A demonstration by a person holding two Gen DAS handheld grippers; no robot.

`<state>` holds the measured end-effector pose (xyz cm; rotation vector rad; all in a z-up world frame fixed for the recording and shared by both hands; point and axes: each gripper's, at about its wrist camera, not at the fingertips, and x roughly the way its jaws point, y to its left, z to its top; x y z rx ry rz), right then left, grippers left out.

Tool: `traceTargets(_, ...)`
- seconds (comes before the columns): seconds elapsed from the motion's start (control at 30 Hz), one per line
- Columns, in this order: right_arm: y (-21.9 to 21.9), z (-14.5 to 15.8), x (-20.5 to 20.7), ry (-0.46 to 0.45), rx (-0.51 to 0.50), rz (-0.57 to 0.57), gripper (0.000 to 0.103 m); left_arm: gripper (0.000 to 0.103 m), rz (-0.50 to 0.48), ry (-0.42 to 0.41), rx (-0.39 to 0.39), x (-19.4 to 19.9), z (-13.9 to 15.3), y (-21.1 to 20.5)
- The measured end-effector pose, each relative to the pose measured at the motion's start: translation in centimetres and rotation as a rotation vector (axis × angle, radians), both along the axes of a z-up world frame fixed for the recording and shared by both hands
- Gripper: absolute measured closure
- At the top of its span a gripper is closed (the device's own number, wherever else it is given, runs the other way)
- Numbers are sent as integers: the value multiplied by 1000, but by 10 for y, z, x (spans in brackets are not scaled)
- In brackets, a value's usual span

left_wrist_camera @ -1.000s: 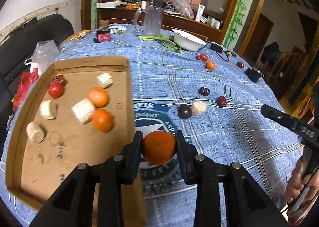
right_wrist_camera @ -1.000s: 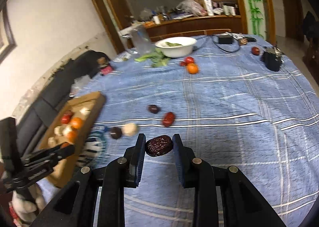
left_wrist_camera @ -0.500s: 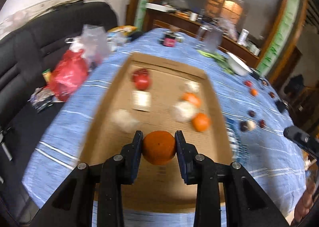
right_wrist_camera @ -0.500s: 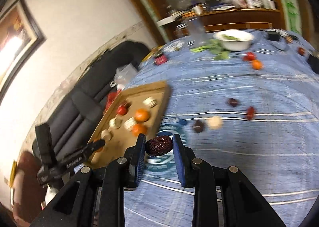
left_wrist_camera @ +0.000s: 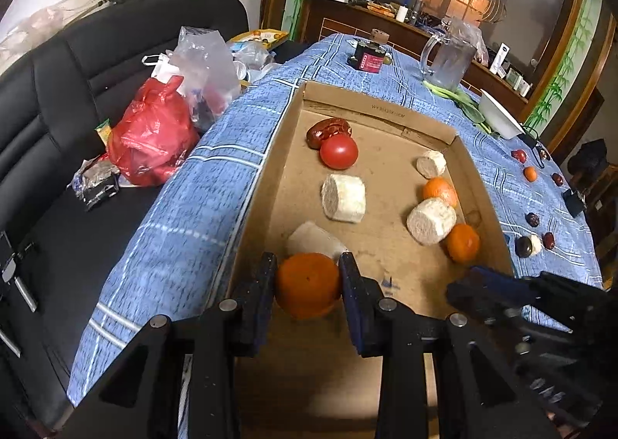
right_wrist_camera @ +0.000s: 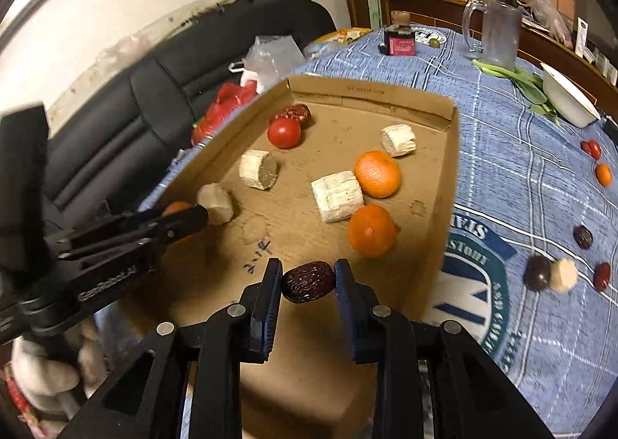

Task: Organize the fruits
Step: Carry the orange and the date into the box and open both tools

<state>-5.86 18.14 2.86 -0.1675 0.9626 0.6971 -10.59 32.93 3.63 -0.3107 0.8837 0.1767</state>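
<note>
Both tools have swung from the blue checked bench cloth (right_wrist_camera: 521,153) to above the shallow brown cardboard tray (left_wrist_camera: 370,118); my left tool (left_wrist_camera: 309,282) grips a round orange mandarin (left_wrist_camera: 308,284) at lower centre of its frame, just in front of a pale cut cylinder chunk (left_wrist_camera: 313,240); my right tool (right_wrist_camera: 308,282) clamps a wrinkled dark red date (right_wrist_camera: 308,282) over the tray's near floor; a red tomato (right_wrist_camera: 284,133) sits in the tray's far corner, touching another date; more small fruits lie on the cloth at far right.
</note>
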Motion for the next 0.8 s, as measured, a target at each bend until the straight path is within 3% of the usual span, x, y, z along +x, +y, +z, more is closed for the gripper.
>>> traceTargets(0.27, 18, -6, 10, -43, -45, 13, 72, 66, 6, -18, -60, 6, 0, 7)
traceTargets(0.37, 18, -4, 8, -50, -37, 15, 62, 62, 15, -39, -105, -1, 4, 11)
traceTargets(0.47, 10, 3, 3, -58, -9, 8, 61, 57, 34, -55, -153, -10, 10, 17)
traceTargets(0.67, -39, 35, -8, -77, 128, -72, 57, 30, 80, -130, -185, -42, 35, 16)
traceTargets(0.8, -106, 48, -15, -84, 243, -207, 48, 23, 61, -158, -189, -58, 46, 1)
